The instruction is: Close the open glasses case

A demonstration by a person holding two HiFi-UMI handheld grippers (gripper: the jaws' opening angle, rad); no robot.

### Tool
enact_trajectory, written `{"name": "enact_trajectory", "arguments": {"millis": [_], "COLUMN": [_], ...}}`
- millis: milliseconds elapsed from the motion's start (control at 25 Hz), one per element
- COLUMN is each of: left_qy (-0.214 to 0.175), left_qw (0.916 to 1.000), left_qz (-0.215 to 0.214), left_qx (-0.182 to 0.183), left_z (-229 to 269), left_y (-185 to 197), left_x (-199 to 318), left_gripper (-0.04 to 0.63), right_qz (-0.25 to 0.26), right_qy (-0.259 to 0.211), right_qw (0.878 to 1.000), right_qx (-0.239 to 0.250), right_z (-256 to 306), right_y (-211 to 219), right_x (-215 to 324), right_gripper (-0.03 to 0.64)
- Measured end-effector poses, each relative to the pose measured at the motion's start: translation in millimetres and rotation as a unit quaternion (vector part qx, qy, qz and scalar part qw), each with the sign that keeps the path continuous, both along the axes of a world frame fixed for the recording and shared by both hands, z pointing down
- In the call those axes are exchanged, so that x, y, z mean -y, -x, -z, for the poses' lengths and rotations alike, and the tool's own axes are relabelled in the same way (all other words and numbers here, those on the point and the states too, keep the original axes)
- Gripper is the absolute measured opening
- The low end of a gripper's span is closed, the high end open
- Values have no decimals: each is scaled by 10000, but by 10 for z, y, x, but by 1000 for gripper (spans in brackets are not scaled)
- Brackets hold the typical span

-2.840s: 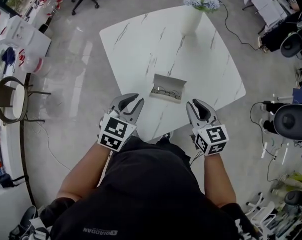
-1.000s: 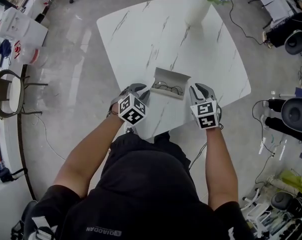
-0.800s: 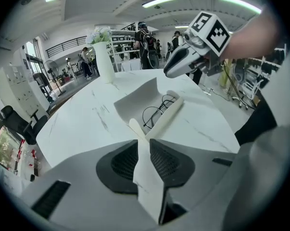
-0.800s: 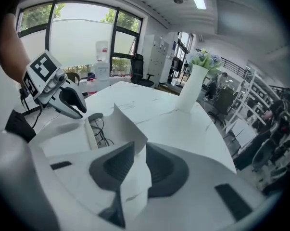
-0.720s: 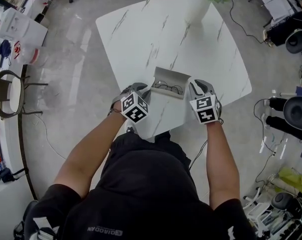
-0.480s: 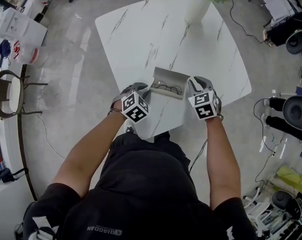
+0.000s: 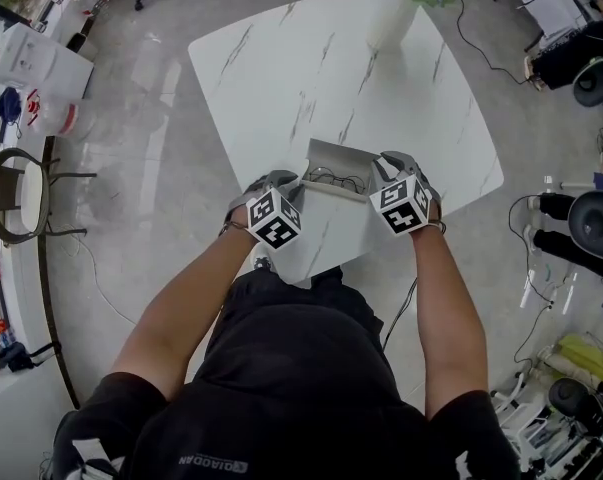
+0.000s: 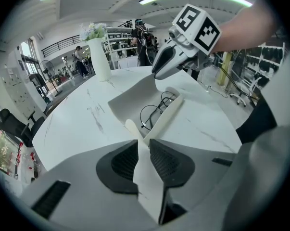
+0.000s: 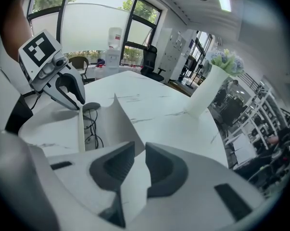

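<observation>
The open grey-white glasses case (image 7: 333,155) lies near the front edge of the white marble table (image 7: 281,78), with dark-framed glasses (image 8: 154,112) inside. My left gripper (image 7: 290,188) is at the case's left end, and in the left gripper view (image 8: 144,147) its jaws are shut on a thin white end flap of the case (image 8: 128,104). At the case's right end, my right gripper (image 7: 384,169) has its jaws (image 9: 139,151) pressed on the white side wall of the case (image 9: 117,121). The lid stands up at the far side.
A white vase of flowers (image 7: 390,16) stands at the table's far edge. A round chair (image 7: 16,193) is on the floor to the left. Cables and equipment (image 7: 581,218) lie to the right. The table's front corner (image 7: 291,268) is just before my body.
Both grippers moved forward from the table's front edge to the two ends of the case and closed on its end walls. The case has not shifted.
</observation>
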State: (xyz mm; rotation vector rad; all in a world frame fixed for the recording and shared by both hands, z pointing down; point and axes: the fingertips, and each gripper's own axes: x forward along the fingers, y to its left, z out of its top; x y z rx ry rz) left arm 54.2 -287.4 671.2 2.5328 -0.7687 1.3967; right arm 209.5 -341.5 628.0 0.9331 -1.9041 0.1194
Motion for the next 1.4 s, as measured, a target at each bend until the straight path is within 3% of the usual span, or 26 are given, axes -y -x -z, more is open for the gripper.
{"name": "enact_trajectory", "arguments": {"millis": [440,1400], "left_qy": [-59,-65], "left_qw": [9995,9997], "left_qz": [-283,-202], "left_qx": [148,138], "left_z": [-27,-49], "left_y": [-49,-61], "left_x": [-29,-40], "left_gripper": [77,75], "right_qz": [80,186], "right_qy": [-65,-54], "right_qw": [9999,9998], "right_qx": [-69,-96], "right_z": [40,63], "right_y": [5,33], "right_x": [-49,-234], "right_gripper": [28,26]}}
